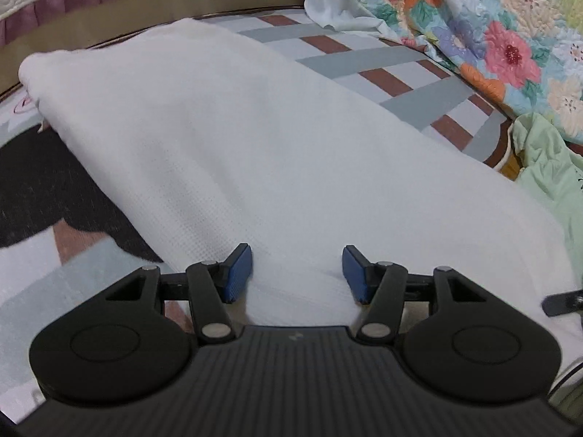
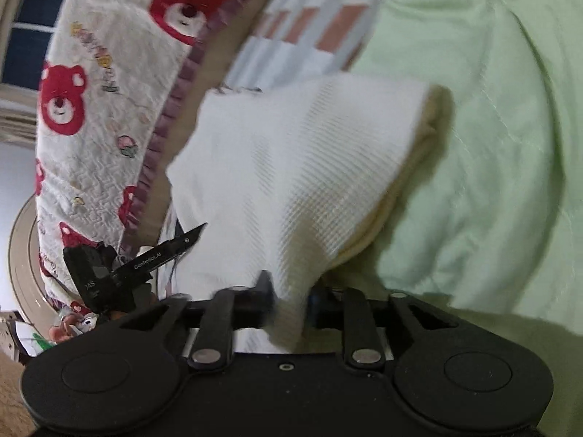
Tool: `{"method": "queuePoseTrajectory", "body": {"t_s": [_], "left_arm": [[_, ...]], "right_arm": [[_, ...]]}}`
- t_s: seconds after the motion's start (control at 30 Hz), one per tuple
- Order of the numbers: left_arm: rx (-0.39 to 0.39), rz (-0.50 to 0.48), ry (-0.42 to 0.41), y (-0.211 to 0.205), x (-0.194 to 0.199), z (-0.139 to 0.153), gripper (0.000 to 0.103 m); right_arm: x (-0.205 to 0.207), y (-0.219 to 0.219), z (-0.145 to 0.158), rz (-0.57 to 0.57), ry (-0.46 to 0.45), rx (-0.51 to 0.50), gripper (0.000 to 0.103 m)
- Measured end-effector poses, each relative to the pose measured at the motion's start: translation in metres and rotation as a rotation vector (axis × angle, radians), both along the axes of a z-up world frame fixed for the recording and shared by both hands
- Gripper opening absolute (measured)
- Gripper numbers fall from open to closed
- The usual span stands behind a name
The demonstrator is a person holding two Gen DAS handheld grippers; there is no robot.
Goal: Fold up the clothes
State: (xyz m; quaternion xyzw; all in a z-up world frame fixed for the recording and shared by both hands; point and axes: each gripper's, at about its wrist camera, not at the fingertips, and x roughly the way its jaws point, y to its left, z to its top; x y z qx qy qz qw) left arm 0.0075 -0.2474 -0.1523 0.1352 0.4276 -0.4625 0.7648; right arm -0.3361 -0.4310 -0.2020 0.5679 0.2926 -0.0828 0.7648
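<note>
The white garment (image 1: 255, 153) is lying spread across a striped sheet (image 1: 364, 62) on the bed, reaching from the far left to the near right in the left wrist view. The left gripper (image 1: 297, 273) is hovering over its near edge, jaws released and holding nothing. Only the right wrist view is showing the right gripper (image 2: 289, 300) gripping a bunched corner of the white garment (image 2: 291, 167), lifting it beside a green cloth (image 2: 492, 145) on the right. A bear-print quilt (image 2: 91, 109) is bordering the left side there, a floral quilt (image 1: 492, 29) crowding the far right edge.
</note>
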Motion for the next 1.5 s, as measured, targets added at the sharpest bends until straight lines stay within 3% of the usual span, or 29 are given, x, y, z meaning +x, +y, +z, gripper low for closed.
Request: {"method": "queuePoseTrajectory", "body": {"t_s": [0.17, 0.27, 0.3, 0.33, 0.37, 0.5, 0.63, 0.77, 0.87, 0.93, 1.0, 1.07, 1.1, 1.23, 1.3, 1.37, 1.5], "left_arm": [[-0.029, 0.024, 0.042, 0.003, 0.004, -0.001, 0.054], [-0.054, 0.038, 0.062, 0.006, 0.008, -0.004, 0.054], [-0.060, 0.041, 0.066, 0.006, 0.009, -0.004, 0.054], [-0.063, 0.042, 0.067, 0.007, 0.009, -0.005, 0.054], [-0.064, 0.041, 0.067, 0.008, 0.009, -0.005, 0.054], [-0.046, 0.013, 0.042, 0.006, 0.007, -0.007, 0.054], [-0.015, -0.038, -0.008, 0.006, 0.001, -0.006, 0.055], [-0.063, -0.005, 0.068, 0.021, 0.013, 0.000, 0.055], [-0.110, 0.037, 0.111, 0.037, 0.024, 0.008, 0.055], [-0.149, 0.068, 0.131, 0.048, 0.032, 0.012, 0.055], [-0.185, 0.085, 0.135, 0.056, 0.037, 0.014, 0.055], [-0.218, 0.096, 0.139, 0.063, 0.040, 0.015, 0.055], [-0.233, 0.096, 0.137, 0.066, 0.040, 0.015, 0.055], [-0.302, 0.092, 0.134, 0.074, 0.043, 0.016, 0.055], [-0.368, 0.101, 0.197, 0.077, 0.051, 0.015, 0.056], [-0.410, 0.111, 0.239, 0.077, 0.055, 0.016, 0.057], [-0.356, 0.026, 0.152, 0.055, 0.036, 0.029, 0.062]], "right_arm": [[-0.010, 0.005, 0.004, 0.046, 0.027, 0.059, 0.054], [-0.006, 0.008, -0.011, 0.033, -0.003, 0.111, 0.061], [-0.003, 0.009, -0.013, 0.029, -0.027, 0.136, 0.057], [0.001, 0.011, -0.009, 0.036, -0.066, 0.130, 0.046], [0.005, 0.013, -0.001, 0.051, -0.113, 0.106, 0.013], [0.015, 0.007, 0.037, 0.045, -0.241, 0.014, 0.011], [0.066, -0.015, 0.081, 0.101, -0.293, -0.072, 0.011], [0.164, -0.037, 0.117, 0.292, -0.231, -0.183, 0.011], [0.257, -0.040, 0.127, 0.488, -0.083, -0.249, 0.017], [0.315, -0.029, 0.130, 0.613, 0.033, -0.369, 0.027], [0.352, -0.018, 0.132, 0.711, 0.097, -0.494, 0.053], [0.369, -0.013, 0.140, 0.719, 0.125, -0.604, 0.053], [0.368, -0.015, 0.145, 0.710, 0.102, -0.618, 0.053], [0.331, -0.047, 0.160, 0.625, -0.091, -0.516, 0.053], [0.306, -0.058, 0.155, 0.560, -0.113, -0.574, 0.053], [0.278, -0.064, 0.142, 0.540, -0.087, -0.696, 0.053], [0.240, -0.072, 0.096, 0.577, 0.079, -0.858, 0.053]]}}
